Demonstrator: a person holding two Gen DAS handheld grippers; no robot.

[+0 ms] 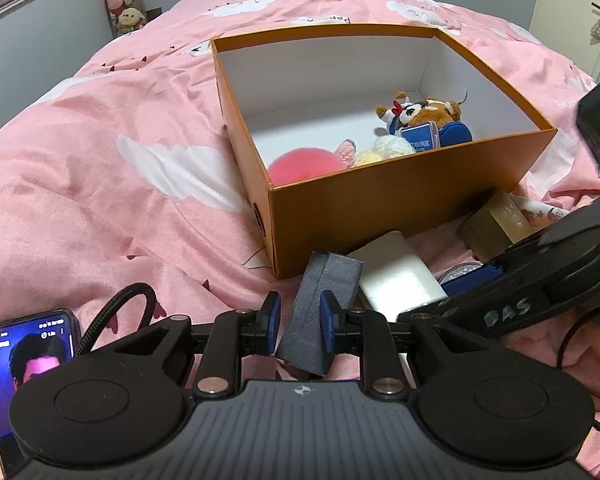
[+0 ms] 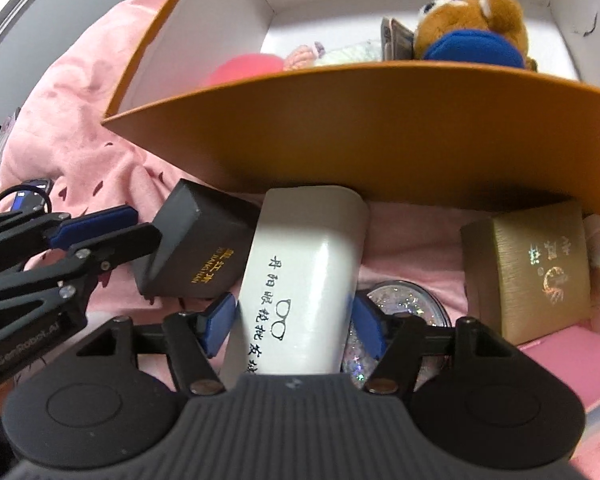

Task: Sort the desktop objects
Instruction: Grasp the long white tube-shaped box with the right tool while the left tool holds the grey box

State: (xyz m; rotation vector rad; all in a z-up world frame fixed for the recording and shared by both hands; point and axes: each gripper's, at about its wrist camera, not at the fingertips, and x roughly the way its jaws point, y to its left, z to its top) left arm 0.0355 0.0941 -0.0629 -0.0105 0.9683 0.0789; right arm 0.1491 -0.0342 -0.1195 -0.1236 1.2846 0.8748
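Left gripper (image 1: 300, 318) clamps grey box (image 1: 320, 312); right gripper (image 2: 294, 326) half-open astride white case (image 2: 304, 276). Risk: smooth case slipping out.

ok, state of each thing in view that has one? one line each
orange box: open, no lid, toys inside
dark grey case: shut, clamped in the left gripper
white glasses case: shut, lying on the bed, between the right gripper pads, contact unclear
gold box: shut, on the bed
phone: screen on
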